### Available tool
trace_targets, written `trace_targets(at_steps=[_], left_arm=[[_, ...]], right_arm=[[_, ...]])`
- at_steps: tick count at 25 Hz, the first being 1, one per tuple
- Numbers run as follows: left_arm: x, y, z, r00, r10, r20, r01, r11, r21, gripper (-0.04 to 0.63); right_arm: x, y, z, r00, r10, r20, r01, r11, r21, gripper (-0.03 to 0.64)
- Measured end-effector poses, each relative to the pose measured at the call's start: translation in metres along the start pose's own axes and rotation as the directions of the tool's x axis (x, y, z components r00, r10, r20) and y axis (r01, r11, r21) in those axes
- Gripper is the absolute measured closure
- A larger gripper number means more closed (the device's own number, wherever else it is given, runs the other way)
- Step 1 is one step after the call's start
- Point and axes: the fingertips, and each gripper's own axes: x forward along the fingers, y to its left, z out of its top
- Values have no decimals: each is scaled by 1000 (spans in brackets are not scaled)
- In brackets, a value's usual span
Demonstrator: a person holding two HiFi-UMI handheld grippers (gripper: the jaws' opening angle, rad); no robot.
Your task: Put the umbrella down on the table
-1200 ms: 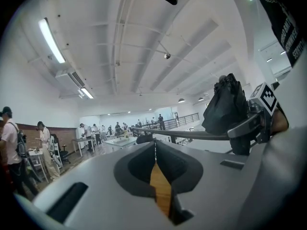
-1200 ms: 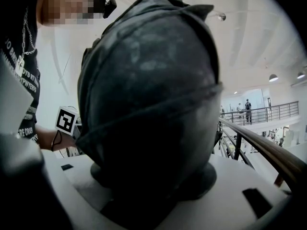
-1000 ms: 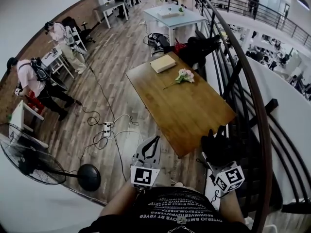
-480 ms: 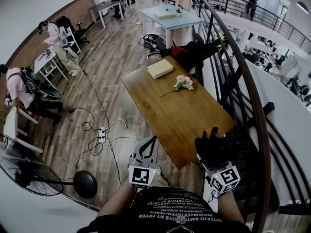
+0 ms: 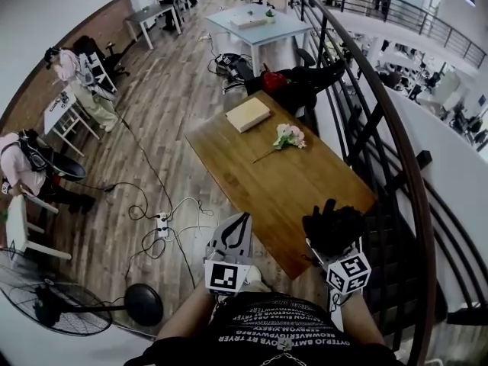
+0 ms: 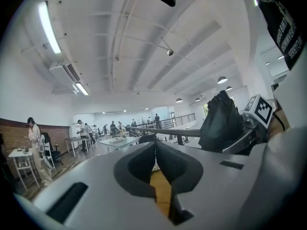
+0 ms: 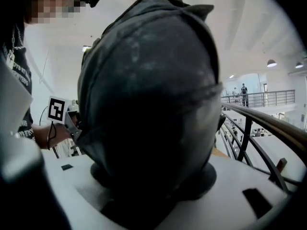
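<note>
A black folded umbrella (image 5: 329, 224) sits bunched in my right gripper (image 5: 331, 241), which is shut on it; it hangs over the near right corner of the wooden table (image 5: 293, 175). In the right gripper view the umbrella (image 7: 148, 95) fills the frame and hides the jaws of the right gripper (image 7: 153, 188). My left gripper (image 5: 244, 218) is shut with nothing in it, just short of the table's near edge. In the left gripper view the left gripper (image 6: 156, 146) shows a thin strip of table (image 6: 161, 188) between its jaws, and the umbrella (image 6: 221, 121) is at the right.
A pale book (image 5: 248, 114) and a small bunch of flowers (image 5: 288, 136) lie on the table's far half. A black railing (image 5: 396, 151) curves along the right. Cables and a power strip (image 5: 162, 223), a floor fan (image 5: 69, 307) and people at desks are to the left.
Both grippers have moved forward toward the table. The umbrella, earlier short of the near corner, now hangs over it. Both grips look unchanged.
</note>
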Motion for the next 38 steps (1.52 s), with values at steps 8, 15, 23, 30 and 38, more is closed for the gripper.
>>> trace_targets(at_steps=[8,15,23,30,38], left_arm=[[20,38,-9,1000,-25,-2,25,999,-25,565],[37,53,-14,997,-75,-20,75,997,-19,566],[45,79,-16,996,-87,-20,87,996,-10,565],[45,95,-25,996,-84,-43,83,996,-10,565],[47,100,-33,994,-78,-72,77,997,-10,565]], right_arm=[[57,-4,-54,981,3,-196,34,982,186,339],[92,-15,-106,955,-17,-295,107,950,294,339],[123,-43,-168,912,-77,-402,232,907,352,336],[152,-61,-207,876,-118,-468,299,893,335,333],[165,-82,-239,827,-164,-538,381,867,321,328]])
